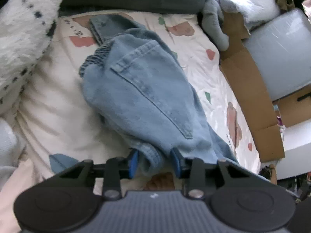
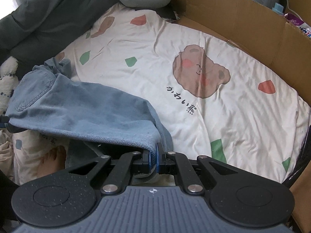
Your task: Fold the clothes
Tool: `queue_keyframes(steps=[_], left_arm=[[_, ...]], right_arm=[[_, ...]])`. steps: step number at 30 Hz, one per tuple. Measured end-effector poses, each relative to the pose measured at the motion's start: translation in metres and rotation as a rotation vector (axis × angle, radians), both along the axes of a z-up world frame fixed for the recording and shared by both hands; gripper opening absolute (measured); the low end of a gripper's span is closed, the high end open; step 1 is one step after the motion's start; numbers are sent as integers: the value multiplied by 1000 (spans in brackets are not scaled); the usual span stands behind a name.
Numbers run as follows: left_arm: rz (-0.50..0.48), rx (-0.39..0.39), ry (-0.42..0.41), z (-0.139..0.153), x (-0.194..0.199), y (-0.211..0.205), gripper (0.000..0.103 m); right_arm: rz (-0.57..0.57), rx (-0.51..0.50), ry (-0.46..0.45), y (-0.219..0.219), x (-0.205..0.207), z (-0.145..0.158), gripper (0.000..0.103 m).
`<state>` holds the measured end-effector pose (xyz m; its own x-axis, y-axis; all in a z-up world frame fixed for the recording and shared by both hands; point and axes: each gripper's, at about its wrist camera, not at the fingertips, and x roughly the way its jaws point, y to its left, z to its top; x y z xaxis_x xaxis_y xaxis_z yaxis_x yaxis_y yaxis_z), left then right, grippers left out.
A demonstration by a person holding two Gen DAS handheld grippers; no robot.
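Left claw [image 1: 155,161] pinching jeans [image 1: 147,97] hem loosely, right claw [image 2: 153,158] clamped tight on another edge above bedsheet [image 2: 194,116]; risks left-side slippage, lopsided fold.

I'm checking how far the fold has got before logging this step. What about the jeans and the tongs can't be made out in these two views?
- Left wrist view: the jeans far leg end runs under their own bunched denim; hidden.
- Left tongs: denim fills the gap, so the grip's firmness is unclear.
- Right wrist view: the jeans' underside, lifted off the bedsheet, is shadowed.
- Right tongs: pads covered by the pinched hem.
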<state>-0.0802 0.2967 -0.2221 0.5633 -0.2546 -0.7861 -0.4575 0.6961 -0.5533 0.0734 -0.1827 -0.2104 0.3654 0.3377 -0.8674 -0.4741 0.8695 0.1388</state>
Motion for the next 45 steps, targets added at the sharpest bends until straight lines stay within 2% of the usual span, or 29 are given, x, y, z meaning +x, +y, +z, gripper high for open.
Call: queue_keyframes(steps=[2,10,15,17,19,20,21,23,27,35,45], left_arm=[[29,21,-4,1,-5,4,56],[158,-33,-11,-20,-12,22,60],[264,-88,-70,-37,-12,38,61],[280,-93,-95,-40,-8,45,54],[297,-116,-115,-42,-5,53,34],[299,-114,-116,-41,-4,56,20],[294,-96,-118,-38,-2,57,13],[283,-54,-131,-28,2,57,8],[290,-14,-190,-2,11,60,4],[262,30,-334,53,55,60,3],[256,96,-408,83,147,60,3]], right_arm=[[-5,-1,0,0,0,0,2],[0,-11,11,2,3,-1,2],[-1,-19,15,3,5,0,2],[0,-22,13,4,5,1,3],[2,-25,7,5,4,3,3],[3,-27,2,5,4,4,3],[5,-28,-2,6,4,6,3],[9,-28,-8,8,6,8,3],[21,-34,-28,11,12,17,3],[24,-58,-77,14,44,33,3],[41,-93,-128,25,106,43,3]])
